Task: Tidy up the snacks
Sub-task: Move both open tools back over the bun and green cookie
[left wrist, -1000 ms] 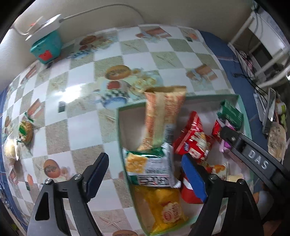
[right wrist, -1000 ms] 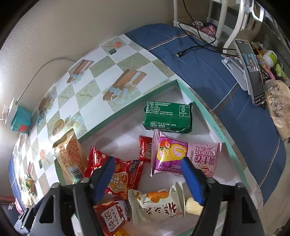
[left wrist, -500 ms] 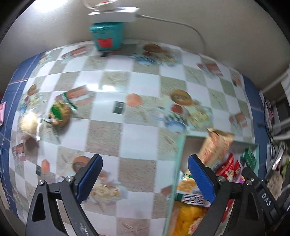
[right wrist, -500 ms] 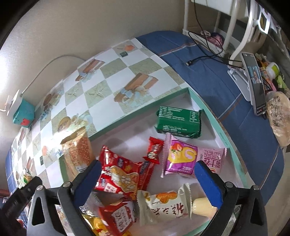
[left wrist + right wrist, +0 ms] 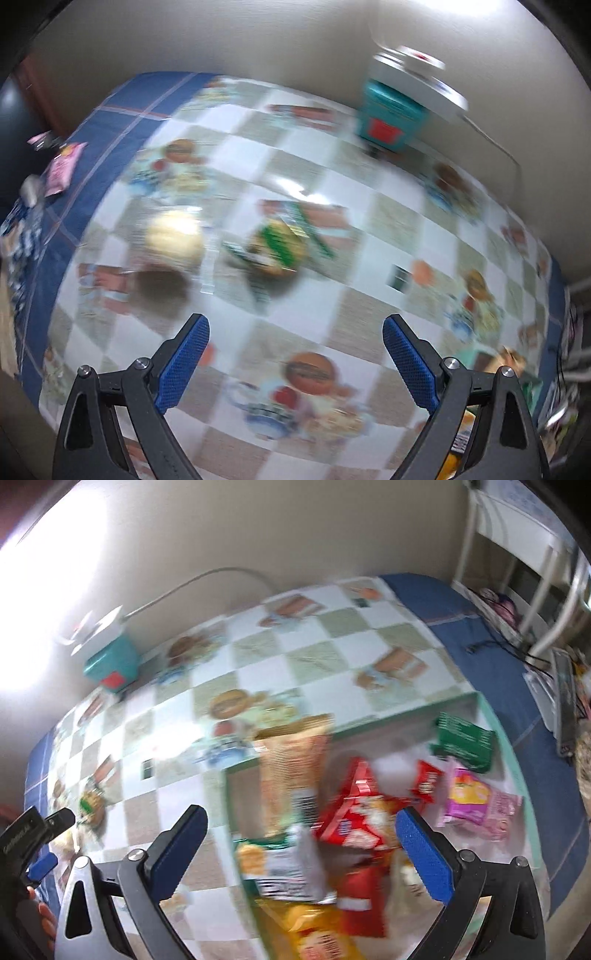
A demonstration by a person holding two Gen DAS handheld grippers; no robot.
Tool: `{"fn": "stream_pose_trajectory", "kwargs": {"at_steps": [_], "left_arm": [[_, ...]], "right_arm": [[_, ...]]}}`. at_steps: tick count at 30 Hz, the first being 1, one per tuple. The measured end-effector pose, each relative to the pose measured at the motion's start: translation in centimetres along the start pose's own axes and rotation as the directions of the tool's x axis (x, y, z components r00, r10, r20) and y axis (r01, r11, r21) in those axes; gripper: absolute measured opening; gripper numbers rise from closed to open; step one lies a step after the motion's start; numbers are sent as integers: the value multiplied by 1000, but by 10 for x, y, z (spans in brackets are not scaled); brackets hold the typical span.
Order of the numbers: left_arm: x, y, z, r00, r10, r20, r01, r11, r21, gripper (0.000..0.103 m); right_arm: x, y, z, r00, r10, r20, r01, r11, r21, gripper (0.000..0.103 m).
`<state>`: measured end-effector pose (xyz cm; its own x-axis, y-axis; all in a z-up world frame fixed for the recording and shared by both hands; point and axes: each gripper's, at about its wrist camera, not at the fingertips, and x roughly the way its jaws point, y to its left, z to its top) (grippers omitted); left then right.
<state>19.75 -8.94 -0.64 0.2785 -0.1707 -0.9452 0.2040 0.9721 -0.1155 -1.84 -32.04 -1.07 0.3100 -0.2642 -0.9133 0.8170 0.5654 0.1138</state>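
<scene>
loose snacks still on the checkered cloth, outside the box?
2: a pale round bun and, right of it, a green-striped packet, both ahead of the open left gripper. Blur may hide others.

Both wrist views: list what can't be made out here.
- Left wrist view: print on the green-wrapped snack and pale round bun, smeared by motion blur.
- Right wrist view: labels on the snacks in the box, blurred.
- Right wrist view: yellow packet cut off by the bottom edge.

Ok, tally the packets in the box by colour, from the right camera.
Red packets: 3
Green packet: 1
Green-and-white packet: 1
Pink packet: 1
Orange packet: 1
Yellow packet: 1
Pale packet, half hidden: 1
Total: 9, roughly, given blur.
</scene>
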Motion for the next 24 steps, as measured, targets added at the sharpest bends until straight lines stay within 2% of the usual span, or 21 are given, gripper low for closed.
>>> {"fn": "stream_pose_trajectory", "kwargs": {"at_steps": [3,11,21,24], "left_arm": [[0,30,7,999,43,9,-42,997,-62,95],[8,89,16,996,89,-6,-89,981,-175,95],[15,128,22,997,81,-12,-82,965,-250,95],[18,136,23,997,72,-5,-71,962,-262,95]], "right_arm": [[-1,22,-5,1000,27,7,-26,999,-41,103],[4,63,-18,999,55,3,-54,993,-104,103],[21,125,-42,990,138,-36,-142,964,-226,103],[29,137,-47,987,157,-44,-163,959,-232,103]]}}
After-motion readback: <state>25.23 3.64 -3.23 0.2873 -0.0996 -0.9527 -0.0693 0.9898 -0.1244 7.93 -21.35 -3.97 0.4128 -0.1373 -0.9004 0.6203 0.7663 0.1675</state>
